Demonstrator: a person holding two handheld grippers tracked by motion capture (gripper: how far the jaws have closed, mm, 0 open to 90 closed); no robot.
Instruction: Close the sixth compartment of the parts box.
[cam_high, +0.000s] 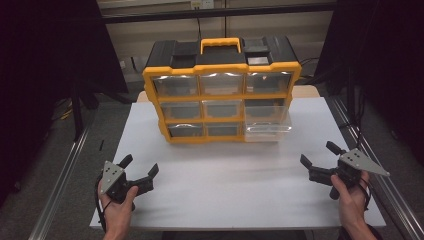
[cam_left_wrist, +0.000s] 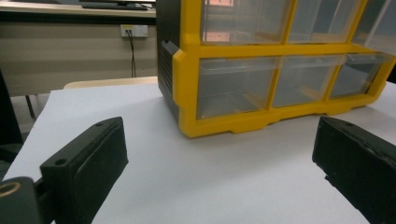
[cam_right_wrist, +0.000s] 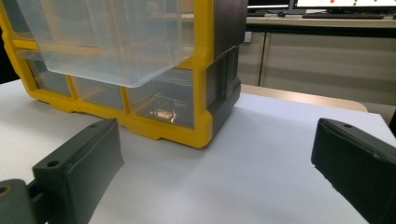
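Both tongs idle on the counter (cam_high: 235, 185), nothing held. Left tongs (cam_high: 140, 167) sit near-left of the organizer (cam_high: 222, 90), jaws spread wide, bare counter between them. Right tongs (cam_high: 321, 154) near-right of it, jaws also fully apart, empty. The organizer is the yellow-and-black drawer cabinet standing upright toward the far middle of the counter, three rows of three clear drawers, handle (cam_high: 220, 45) on top. One drawer (cam_high: 268, 125) in its right column is pulled out toward me and overhangs the front; from the right tongs' camera it reads as the middle-row one (cam_right_wrist: 116, 42), sticking out above the bottom-right drawer (cam_right_wrist: 159, 102). Looks empty, can't be sure through the clear plastic. My read: that open drawer is the job for my right tongs. Risks: push it off-centre and it racks and jams in the slot; push too hard and the whole organizer slides back, since nothing braces it, so left tongs may need to steady the frame. Clear plastic is slick, so a pinch on the drawer lip could slip. Coming in too low would clip the bottom-right drawer instead.
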